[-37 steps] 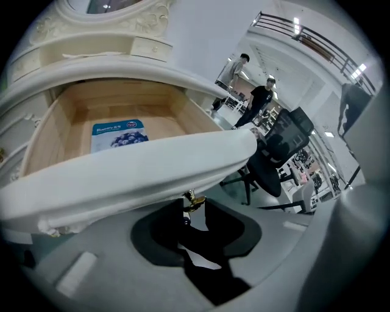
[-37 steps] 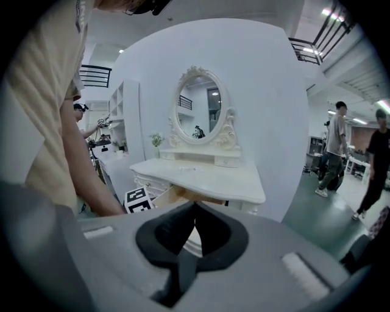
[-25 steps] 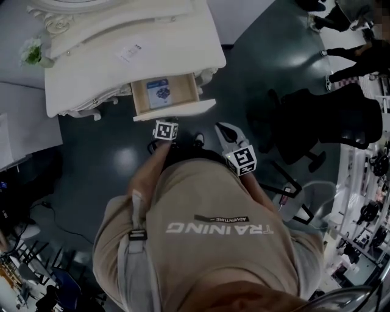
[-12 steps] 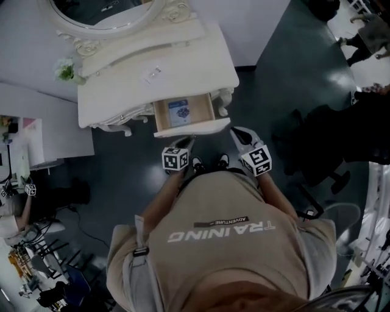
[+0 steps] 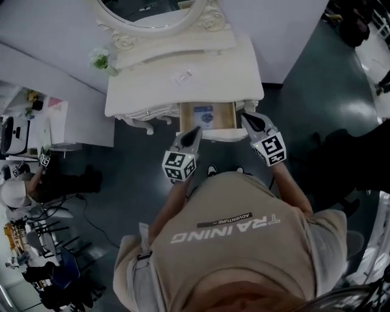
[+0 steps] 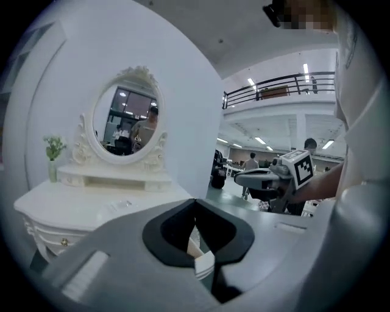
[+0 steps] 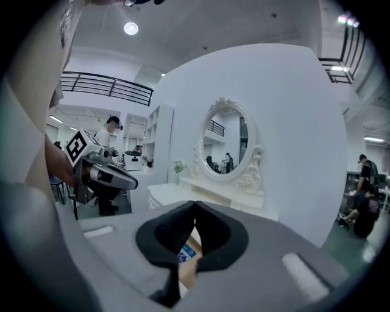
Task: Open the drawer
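Observation:
The white dressing table [image 5: 183,85] has its middle drawer [image 5: 210,133] pulled out, with a blue-printed card [image 5: 203,114] lying inside. My left gripper [image 5: 194,131] hovers just left of the drawer front, shut and holding nothing. My right gripper [image 5: 247,117] hangs at the drawer's right corner, also shut and empty. In the left gripper view the left gripper [image 6: 195,201] has its jaws meeting, facing the oval mirror [image 6: 127,124]. In the right gripper view the right gripper [image 7: 195,203] looks over the open drawer [image 7: 186,256].
An oval mirror [image 5: 152,9] and a small flower vase [image 5: 100,59] stand on the table, with a small packet [image 5: 181,77] on its top. A cluttered desk [image 5: 30,122] lies at left. A dark chair [image 5: 359,164] stands at right on the dark floor.
Both grippers have risen from low in front of the drawer to tabletop height beside it. The drawer stays pulled out.

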